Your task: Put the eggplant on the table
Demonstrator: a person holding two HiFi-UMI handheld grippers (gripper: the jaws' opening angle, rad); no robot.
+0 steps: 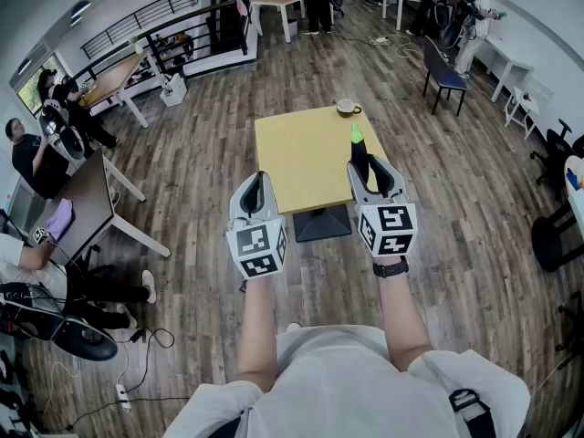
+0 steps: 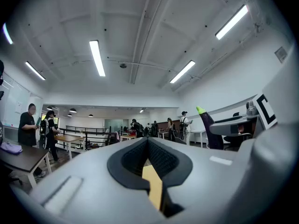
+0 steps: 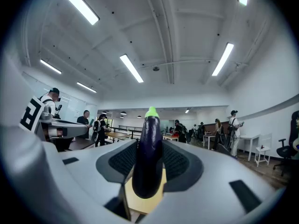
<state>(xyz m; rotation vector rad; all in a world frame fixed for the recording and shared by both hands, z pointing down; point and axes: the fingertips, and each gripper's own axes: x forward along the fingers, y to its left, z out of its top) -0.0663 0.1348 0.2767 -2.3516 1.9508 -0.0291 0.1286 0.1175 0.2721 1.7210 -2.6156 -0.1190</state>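
Near a yellow tabletop (image 1: pixel 301 153), the right tongs (image 1: pixel 363 167) gripped a glossy, likely light but slippery eggplant (image 1: pixel 358 149) low on its body; the left tongs (image 1: pixel 258 182) hung closed, empty.

**Glossy skin, matt shells**

The eggplant (image 3: pixel 147 157) had smooth, glossy skin. The left hand-held gripper (image 2: pixel 148 146) and right hand-held gripper (image 1: pixel 370 172) had matt grey plastic shells and rough, dimpled black pads (image 3: pixel 180 164). The counter (image 1: pixel 292 153) looked matt and smooth, the floor (image 1: pixel 201 162) grained wood plank.
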